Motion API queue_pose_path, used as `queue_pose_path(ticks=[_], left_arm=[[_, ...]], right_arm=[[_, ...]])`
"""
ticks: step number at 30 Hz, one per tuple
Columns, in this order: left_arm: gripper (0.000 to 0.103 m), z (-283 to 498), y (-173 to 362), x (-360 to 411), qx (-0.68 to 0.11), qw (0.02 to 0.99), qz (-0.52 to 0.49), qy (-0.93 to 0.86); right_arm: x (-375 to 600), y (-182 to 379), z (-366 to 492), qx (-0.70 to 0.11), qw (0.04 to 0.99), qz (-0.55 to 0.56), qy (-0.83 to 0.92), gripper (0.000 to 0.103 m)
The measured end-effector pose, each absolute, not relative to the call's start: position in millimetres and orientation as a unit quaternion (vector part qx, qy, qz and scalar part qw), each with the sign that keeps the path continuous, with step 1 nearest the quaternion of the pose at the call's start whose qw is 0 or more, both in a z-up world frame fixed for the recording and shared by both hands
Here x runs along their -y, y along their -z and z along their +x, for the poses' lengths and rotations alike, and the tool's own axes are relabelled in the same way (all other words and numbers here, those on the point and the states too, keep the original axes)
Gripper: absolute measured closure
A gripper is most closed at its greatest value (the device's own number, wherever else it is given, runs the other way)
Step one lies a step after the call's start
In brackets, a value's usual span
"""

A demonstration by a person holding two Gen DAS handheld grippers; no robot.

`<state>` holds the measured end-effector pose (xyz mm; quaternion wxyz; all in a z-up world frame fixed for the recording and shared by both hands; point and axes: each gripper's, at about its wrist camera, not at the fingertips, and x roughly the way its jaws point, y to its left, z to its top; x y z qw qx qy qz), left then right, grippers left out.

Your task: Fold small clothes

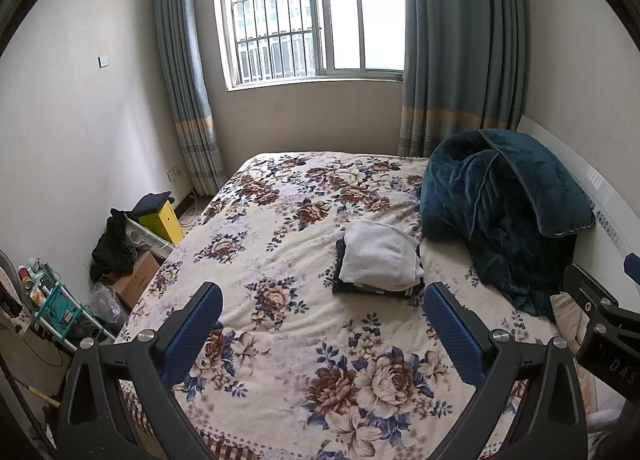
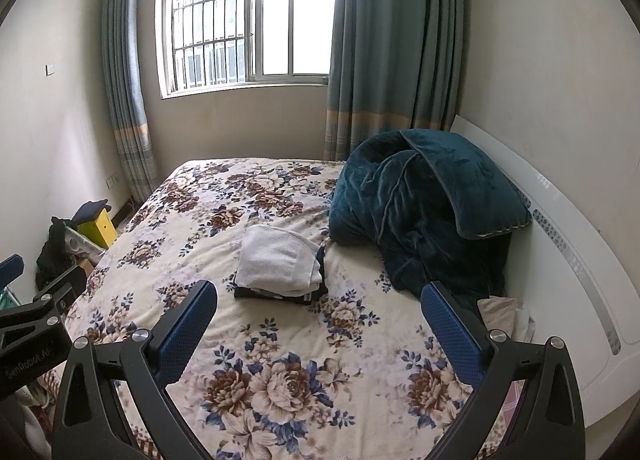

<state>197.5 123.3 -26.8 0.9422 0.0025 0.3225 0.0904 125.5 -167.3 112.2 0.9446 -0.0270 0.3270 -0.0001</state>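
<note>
At the far left, boxes and dark clothes (image 1: 114, 244) are lying on the floor beside the bed (image 1: 280, 340), out of the work area. The left gripper (image 1: 322, 330) is hovering above the flowered cover with its jaws standing wide apart and nothing between them. Ahead of it, toward the right, the small clothes are sitting in a stack: a white folded piece (image 1: 380, 254) is resting on top of dark folded pieces (image 1: 352, 287), probably put aside there to keep the near cover free for folding. The right gripper (image 2: 320, 326) is also spread wide and carrying nothing. At the far right, a teal blanket (image 2: 420, 200) is leaning in a heap against the headboard (image 2: 568, 260).
</note>
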Motion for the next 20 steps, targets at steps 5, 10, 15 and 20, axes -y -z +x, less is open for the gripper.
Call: queue_pose_path(ticks=[5, 10, 15, 20], left_arm=[[0.0, 197.2, 26.8, -124.3, -0.323, 0.942, 0.003, -0.091], [0.0, 196.3, 26.2, -123.2, -0.325, 0.941, 0.002, -0.091], [0.0, 195.7, 26.4, -123.2, -0.323, 0.942, 0.002, -0.092], [0.0, 189.8, 25.2, -119.4, -0.314, 0.944, 0.006, -0.097]], right_arm=[[166.6, -112.4, 130.7, -0.327, 0.944, -0.027, -0.002, 0.0], [166.1, -112.7, 128.4, -0.327, 0.945, -0.027, -0.001, 0.0], [165.5, -112.1, 128.5, -0.326, 0.945, -0.029, -0.002, 0.0], [165.3, -111.7, 126.3, -0.326, 0.945, -0.029, -0.001, 0.0]])
